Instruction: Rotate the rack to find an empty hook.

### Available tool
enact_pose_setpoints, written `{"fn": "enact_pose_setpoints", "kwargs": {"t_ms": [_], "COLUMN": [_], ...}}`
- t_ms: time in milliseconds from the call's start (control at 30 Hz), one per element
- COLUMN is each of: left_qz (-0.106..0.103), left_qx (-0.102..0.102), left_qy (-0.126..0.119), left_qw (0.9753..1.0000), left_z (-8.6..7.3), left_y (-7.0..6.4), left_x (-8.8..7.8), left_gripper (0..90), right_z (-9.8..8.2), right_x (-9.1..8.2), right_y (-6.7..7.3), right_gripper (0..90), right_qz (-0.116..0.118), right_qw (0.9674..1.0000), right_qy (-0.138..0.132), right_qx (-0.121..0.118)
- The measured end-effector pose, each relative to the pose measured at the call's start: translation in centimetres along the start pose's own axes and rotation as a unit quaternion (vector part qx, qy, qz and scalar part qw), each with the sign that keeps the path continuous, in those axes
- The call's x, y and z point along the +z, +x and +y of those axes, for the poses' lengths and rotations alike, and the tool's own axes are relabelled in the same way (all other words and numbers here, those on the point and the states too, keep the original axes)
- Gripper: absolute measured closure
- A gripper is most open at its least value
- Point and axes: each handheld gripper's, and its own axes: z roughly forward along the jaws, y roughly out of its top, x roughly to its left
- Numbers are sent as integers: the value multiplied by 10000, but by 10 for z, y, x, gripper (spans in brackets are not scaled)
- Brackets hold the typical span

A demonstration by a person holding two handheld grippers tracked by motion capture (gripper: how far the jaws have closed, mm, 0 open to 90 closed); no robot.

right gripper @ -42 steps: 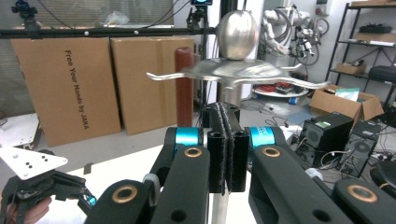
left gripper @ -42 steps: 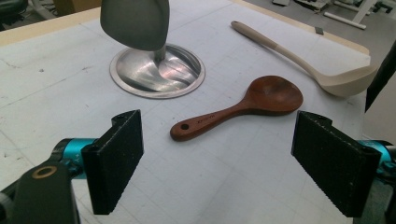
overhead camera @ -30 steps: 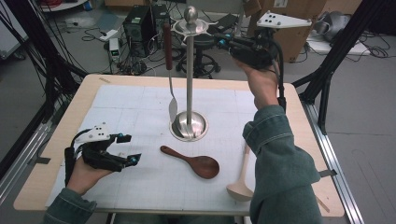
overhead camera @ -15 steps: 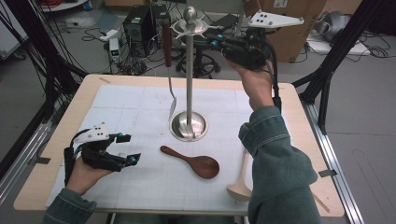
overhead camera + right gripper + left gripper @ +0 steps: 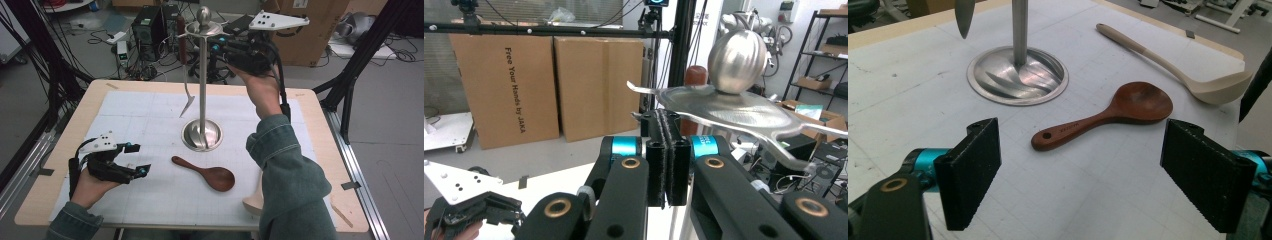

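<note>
R gripper (image 5: pixel 220 46), jaws pressed together, by top disc of tall steel utensil stand (image 5: pixel 202 100) w/ hanging metal spatula (image 5: pixel 186 75), table's far edge. L gripper (image 5: pixel 136 159), jaws spread, near-left corner.

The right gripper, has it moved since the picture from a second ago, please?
Yes. In the high view the right gripper has shifted left toward the top of the metal stand, its shut jaws now close beside the stand's hooks.

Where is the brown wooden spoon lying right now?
In the high view the wooden spoon lies flat on the white mat, just in front of the metal stand, with the pale ladle on its right.
</note>
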Motion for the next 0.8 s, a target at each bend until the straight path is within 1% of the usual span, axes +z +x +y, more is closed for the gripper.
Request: {"fn": "enact_pose_setpoints", "kwargs": {"t_ms": [200,533,667,800], "left_qz": [-1,-9,-12,-7], "left_qx": [-2,0,-3,0], "left_qy": [3,11,12,15], "left_qw": [10000,10000,10000,10000], "left_z": [0,0,0,0], "left_y": [0,0,0,0], "left_x": [0,0,0,0], "left_gripper": [171,170,168,166], "right_z": [2,3,3,4], "right_x": [8,17,19,17], "right_y": [4,7,8,7], "right_gripper": [897,898,898,897], "right_qz": [34,42,59,79], "right_qw": [10000,10000,10000,10000], "right_qy": [14,18,14,27], "right_qx": [-18,-20,-8,-13]}}
